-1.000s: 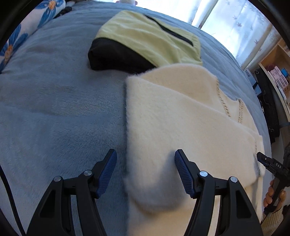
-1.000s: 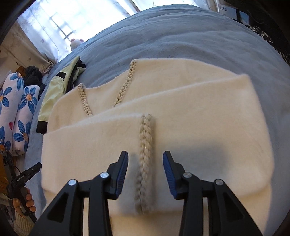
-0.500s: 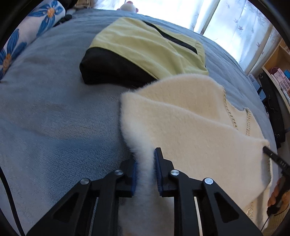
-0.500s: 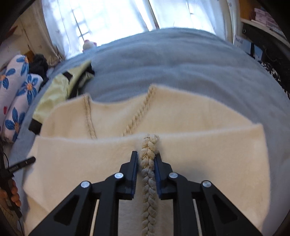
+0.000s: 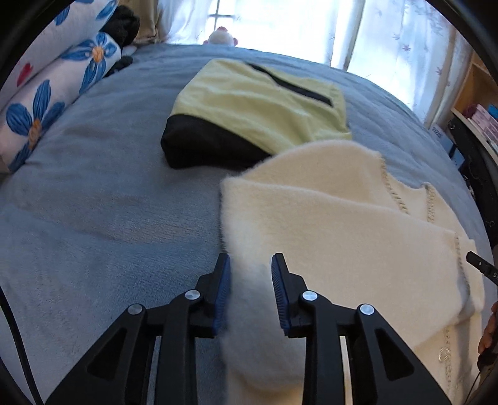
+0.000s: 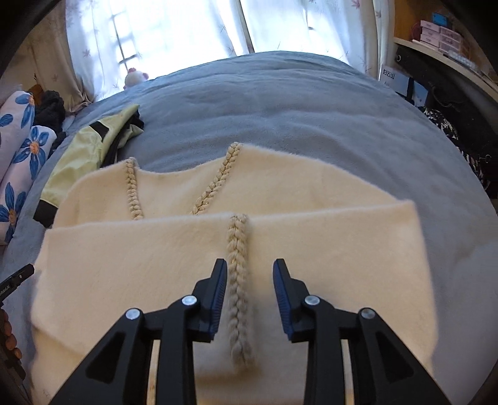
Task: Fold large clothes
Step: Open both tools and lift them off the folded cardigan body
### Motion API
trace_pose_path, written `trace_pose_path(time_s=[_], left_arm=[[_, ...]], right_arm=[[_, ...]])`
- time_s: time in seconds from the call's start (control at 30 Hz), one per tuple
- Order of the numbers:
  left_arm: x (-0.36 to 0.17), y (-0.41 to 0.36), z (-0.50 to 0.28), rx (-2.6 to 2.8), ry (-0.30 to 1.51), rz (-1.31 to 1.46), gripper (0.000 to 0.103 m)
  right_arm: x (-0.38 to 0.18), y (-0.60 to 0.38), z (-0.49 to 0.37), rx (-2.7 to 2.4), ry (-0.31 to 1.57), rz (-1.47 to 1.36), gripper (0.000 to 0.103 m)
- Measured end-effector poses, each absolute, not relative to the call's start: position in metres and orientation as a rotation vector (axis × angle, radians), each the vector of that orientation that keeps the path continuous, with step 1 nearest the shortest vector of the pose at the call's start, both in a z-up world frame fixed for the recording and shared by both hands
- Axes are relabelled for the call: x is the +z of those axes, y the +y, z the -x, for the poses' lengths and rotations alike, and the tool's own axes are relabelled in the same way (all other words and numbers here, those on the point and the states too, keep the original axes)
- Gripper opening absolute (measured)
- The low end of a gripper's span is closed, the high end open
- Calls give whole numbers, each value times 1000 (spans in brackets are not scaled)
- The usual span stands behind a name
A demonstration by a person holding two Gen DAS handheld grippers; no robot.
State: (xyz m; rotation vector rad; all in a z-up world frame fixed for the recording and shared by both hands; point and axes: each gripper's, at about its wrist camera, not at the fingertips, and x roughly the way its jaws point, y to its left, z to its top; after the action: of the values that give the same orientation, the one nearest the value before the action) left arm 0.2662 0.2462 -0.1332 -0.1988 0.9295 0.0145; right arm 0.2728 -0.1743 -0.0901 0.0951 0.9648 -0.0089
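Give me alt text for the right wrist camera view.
The right tool, jaws apart, straddles the braided trim of a folded cream cardigan on a blue-grey bed. A folded yellow-green garment lies beyond it to the left.

Cream cardigan [image 6: 280,249], grey-blue blanket [image 6: 280,109]

A grey-blue bed [image 6: 280,102] stretches toward sheer white curtains [image 6: 174,28] at a bright window. Blue-flowered pillows [image 5: 46,102] lie along its edge, a small plush toy [image 6: 134,76] at the far end. Pink boxes [image 6: 440,34] line a wooden shelf.
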Motion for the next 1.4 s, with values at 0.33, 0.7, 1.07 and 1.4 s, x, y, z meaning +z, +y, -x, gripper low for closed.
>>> trace_pose_path(time_s=[0.33,0.7,1.07,1.4], left_arm=[[-128,170,-231,-187,1009,310,61],[-159,152,-229,-112,1033,247,61],[-160,164,-223,-78,1011,240,61],[-161,174,-220,-49,989,293,61]], right_arm=[[-90,-99,-229,192,1014,-117,31],[-113,-60,-227,256,1040,-51,31],[-114,-117,-228,53,1021,-77,30],[-121,-139,-221,23,1016,-177,31]])
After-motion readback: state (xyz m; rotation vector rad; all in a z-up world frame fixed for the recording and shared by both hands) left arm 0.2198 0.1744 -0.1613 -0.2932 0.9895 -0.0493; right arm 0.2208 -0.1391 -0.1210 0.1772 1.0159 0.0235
